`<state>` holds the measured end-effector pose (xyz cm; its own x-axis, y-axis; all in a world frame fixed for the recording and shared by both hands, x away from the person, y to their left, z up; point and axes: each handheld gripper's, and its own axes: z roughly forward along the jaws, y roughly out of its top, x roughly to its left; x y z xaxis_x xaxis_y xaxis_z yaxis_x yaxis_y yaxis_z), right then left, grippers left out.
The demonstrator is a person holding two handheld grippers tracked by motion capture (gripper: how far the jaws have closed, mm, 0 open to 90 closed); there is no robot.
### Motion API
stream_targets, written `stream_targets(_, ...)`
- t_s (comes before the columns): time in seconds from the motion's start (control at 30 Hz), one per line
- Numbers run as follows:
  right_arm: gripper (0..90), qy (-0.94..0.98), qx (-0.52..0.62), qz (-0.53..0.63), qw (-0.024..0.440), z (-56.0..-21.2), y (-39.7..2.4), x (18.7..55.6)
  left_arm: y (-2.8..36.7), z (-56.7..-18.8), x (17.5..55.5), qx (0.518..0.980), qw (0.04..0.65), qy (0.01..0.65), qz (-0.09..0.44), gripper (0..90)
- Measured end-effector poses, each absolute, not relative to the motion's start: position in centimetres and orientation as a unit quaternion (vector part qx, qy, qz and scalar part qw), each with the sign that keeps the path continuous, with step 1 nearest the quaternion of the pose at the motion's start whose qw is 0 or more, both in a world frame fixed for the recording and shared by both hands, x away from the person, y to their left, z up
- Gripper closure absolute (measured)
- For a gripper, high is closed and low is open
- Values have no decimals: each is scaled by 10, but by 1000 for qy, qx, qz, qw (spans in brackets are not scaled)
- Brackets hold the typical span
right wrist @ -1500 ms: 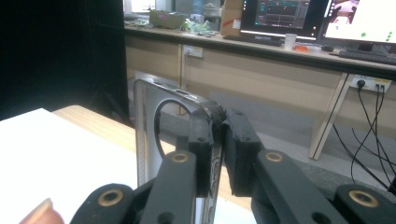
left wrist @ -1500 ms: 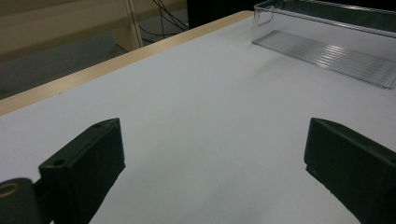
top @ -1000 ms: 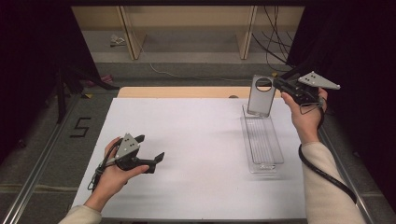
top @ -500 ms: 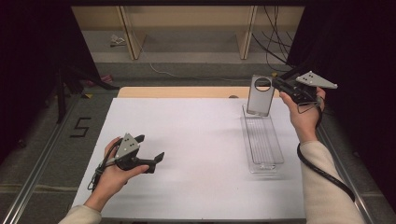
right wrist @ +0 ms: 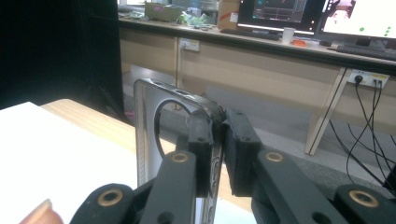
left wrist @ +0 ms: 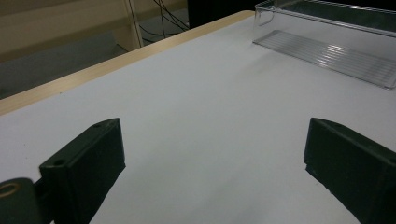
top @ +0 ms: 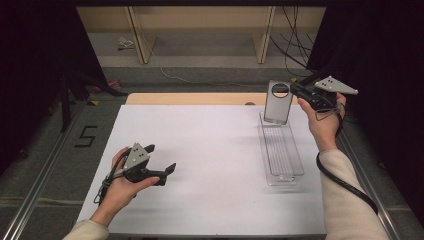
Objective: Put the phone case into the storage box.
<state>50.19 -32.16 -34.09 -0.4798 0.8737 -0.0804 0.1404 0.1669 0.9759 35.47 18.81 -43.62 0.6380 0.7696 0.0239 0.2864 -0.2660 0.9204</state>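
A grey phone case [top: 277,102] with a round camera cut-out hangs upright over the far end of a clear plastic tray [top: 283,159]. My right gripper [top: 294,90] is shut on the case's upper right edge. In the right gripper view the two jaws pinch the thin rim of the case [right wrist: 149,140] at the gripper [right wrist: 218,126]. My left gripper [top: 161,158] sits low over the near left of the white table, jaws wide open with nothing between them. The left gripper view has the open gripper [left wrist: 215,158] over bare white surface, with the tray [left wrist: 327,51] farther off.
The white sheet [top: 210,135] covers the table, with a wooden strip [top: 190,98] along its far edge. Beyond it are a floor with cables and shelf legs [top: 262,35]. Metal rails [top: 45,175] run along both sides of the table.
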Motion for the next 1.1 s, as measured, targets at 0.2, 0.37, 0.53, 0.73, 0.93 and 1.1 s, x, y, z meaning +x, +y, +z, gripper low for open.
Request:
stream_targets(0.2, 824, 681, 375, 525, 348, -343, -321, 503, 188, -436, 355, 757, 496, 348, 244, 48)
stream_targets(0.37, 824, 679, 377, 525, 349, -344, -323, 504, 188, -436, 355, 758, 496, 347, 244, 48)
stream_targets(0.53, 823, 679, 380, 523, 349, -347, -322, 505, 187, -436, 354, 758, 495, 346, 244, 48)
stream_targets(0.73, 823, 679, 381, 522, 349, -348, -321, 509, 188, -436, 355, 758, 496, 346, 244, 48)
stream_targets(0.93, 823, 679, 385, 520, 348, -351, -321, 511, 187, -436, 354, 758, 495, 346, 245, 48)
stream_targets(1.1, 823, 679, 388, 518, 347, -353, -322, 512, 187, -436, 354, 759, 495, 346, 244, 48)
